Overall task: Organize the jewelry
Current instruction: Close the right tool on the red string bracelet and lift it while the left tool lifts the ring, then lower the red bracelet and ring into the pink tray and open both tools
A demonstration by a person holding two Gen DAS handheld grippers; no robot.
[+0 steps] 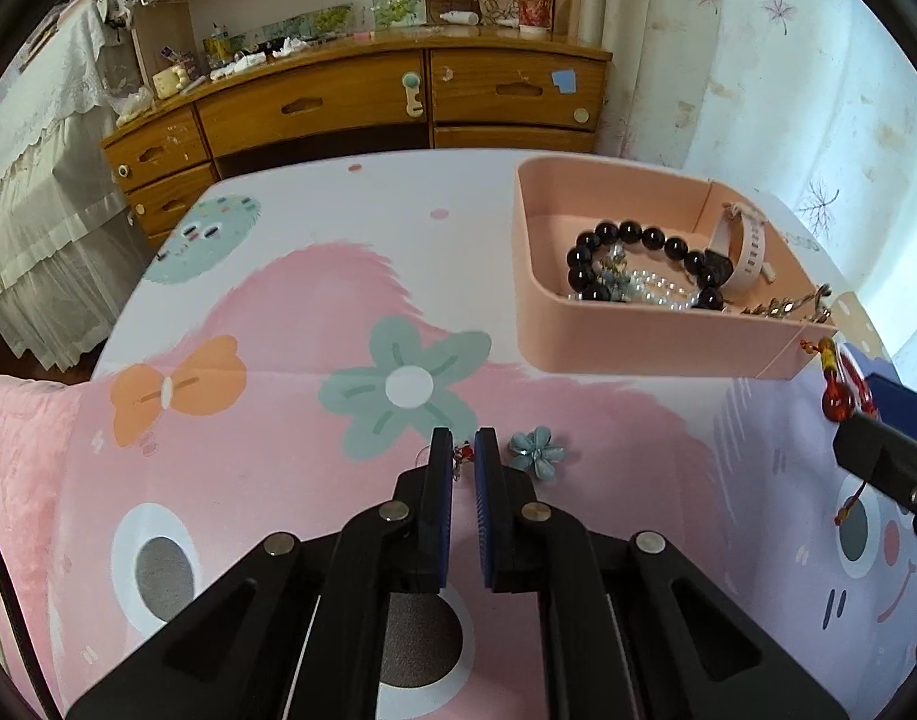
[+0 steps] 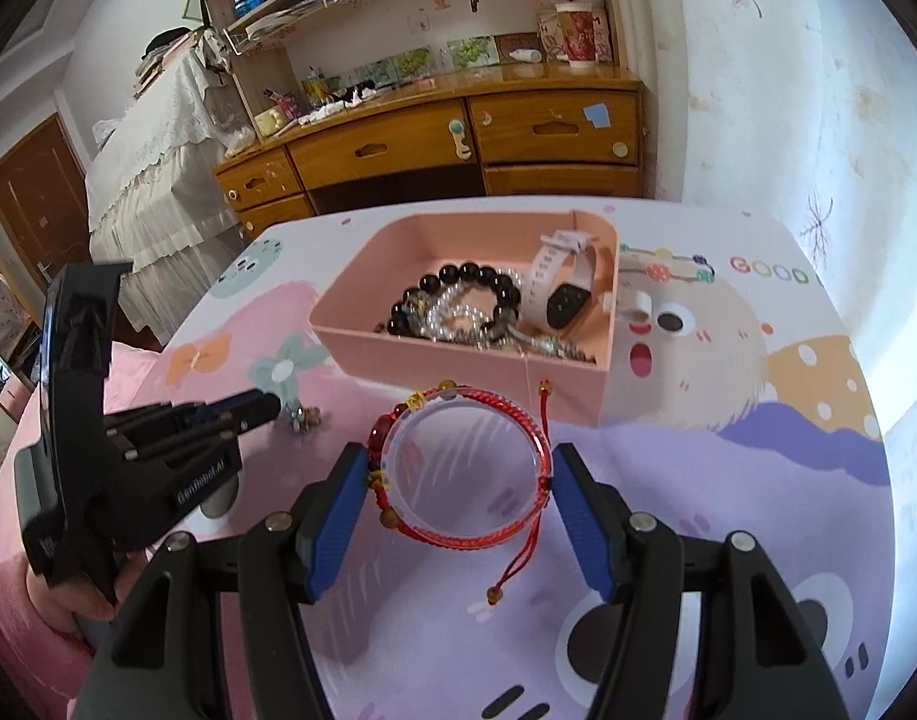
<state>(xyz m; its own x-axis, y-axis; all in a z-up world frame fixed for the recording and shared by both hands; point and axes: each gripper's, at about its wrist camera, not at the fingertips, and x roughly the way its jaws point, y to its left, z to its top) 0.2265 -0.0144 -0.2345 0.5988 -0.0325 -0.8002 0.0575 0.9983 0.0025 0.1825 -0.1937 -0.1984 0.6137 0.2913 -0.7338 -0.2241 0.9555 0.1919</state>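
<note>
Right tool (image 2: pixel 455 483) clamping round red braided cord bracelet (image 2: pixel 458 468), left tool (image 1: pixel 464 450) pinched on tiny red charm (image 1: pixel 463 454).

Pink tray (image 2: pixel 458 360); red bracelet (image 2: pixel 458 468); black beads (image 1: pixel 638 237); blue-padded tongs (image 2: pixel 452 516).

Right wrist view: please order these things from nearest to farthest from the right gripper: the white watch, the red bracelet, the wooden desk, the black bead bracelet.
Seen from the right gripper:
1. Red bracelet, between its fingers.
2. Black bead bracelet, in the pink box, left part.
3. White watch, in the same box, right part, about as near as the beads; I cannot rank them.
4. Wooden desk, behind the table.
</note>
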